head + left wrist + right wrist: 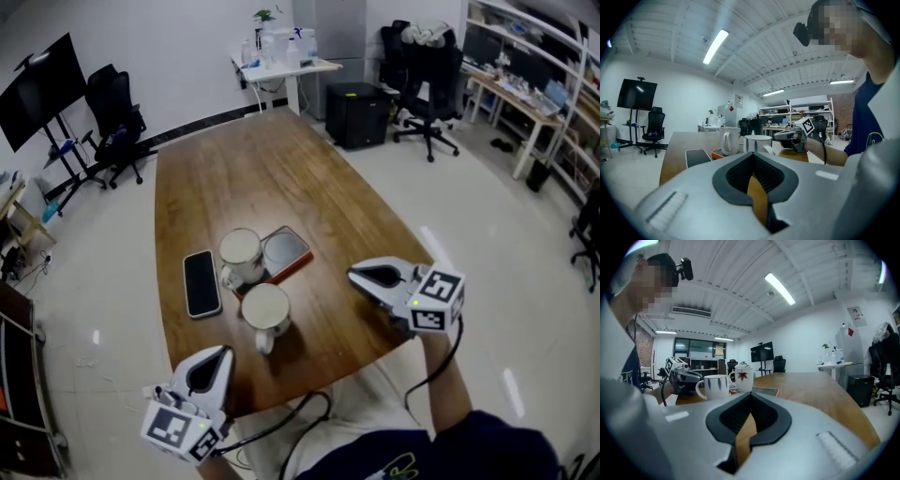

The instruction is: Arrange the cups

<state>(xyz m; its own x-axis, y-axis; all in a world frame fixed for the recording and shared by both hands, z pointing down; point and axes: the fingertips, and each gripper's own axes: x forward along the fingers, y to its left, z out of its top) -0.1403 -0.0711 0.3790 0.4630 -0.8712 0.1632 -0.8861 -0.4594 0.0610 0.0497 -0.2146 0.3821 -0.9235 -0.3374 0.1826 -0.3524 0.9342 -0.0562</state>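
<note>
The long brown wooden table point(244, 169) fills the middle of the head view. At its lower edge the left gripper point(221, 354) and the right gripper point(356, 275) both have their jaws pressed together on nothing. Pushed in like that, they would likely shove a cup rather than grasp it. The square orange-rimmed tray point(287, 251) lies at centre, with the leaf-printed white ceramic cup point(241, 253) at its left edge. The blue-marked white ceramic cup point(265, 307) stands just below, nearer the table's edge. A knock could tip it off the table or onto the flat black phone point(201, 283).
</note>
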